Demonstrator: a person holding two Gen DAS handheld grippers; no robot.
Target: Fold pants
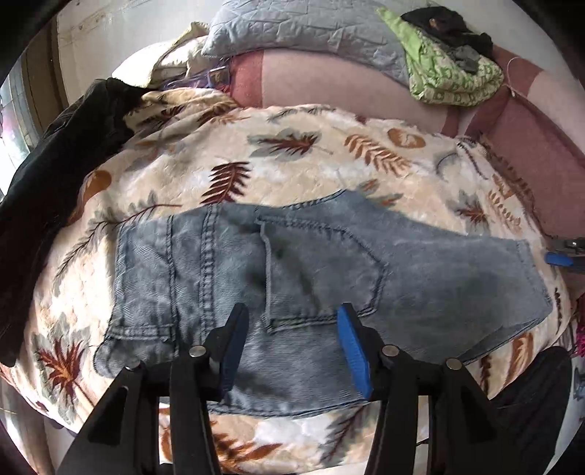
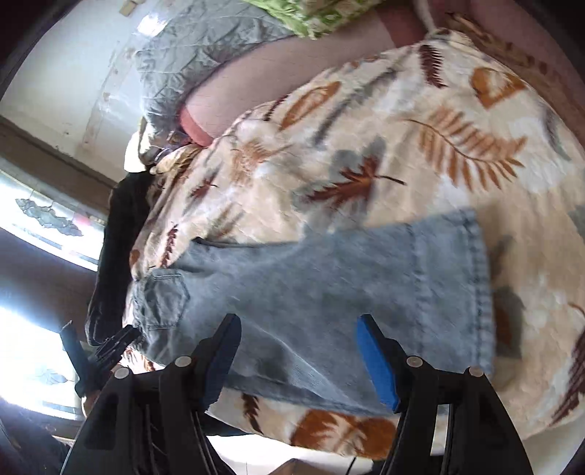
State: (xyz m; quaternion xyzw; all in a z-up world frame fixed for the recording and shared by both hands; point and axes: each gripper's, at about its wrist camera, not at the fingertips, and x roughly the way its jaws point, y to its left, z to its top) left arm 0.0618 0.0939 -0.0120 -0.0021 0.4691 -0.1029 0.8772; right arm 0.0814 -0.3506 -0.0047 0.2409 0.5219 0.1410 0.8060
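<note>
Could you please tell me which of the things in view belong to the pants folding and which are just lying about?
Part of the job:
- jeans, folded on the leaf-print blanket
- left hand-held gripper, open above them
- right hand-held gripper, open as well

Just lying about:
- grey quilted pillow
- green patterned cloth
- black garment at the blanket's left edge

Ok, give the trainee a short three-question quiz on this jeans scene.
1. True or false: the left tool grips the jeans.
2. What do the jeans lie on? A) bare floor B) leaf-print blanket C) wooden chair
3. Which garment feature shows between the left tool's fingers?

Key: 1 false, both the left and the right tool stand open above the denim. 2 B, the blanket. 3 A back pocket.
</note>
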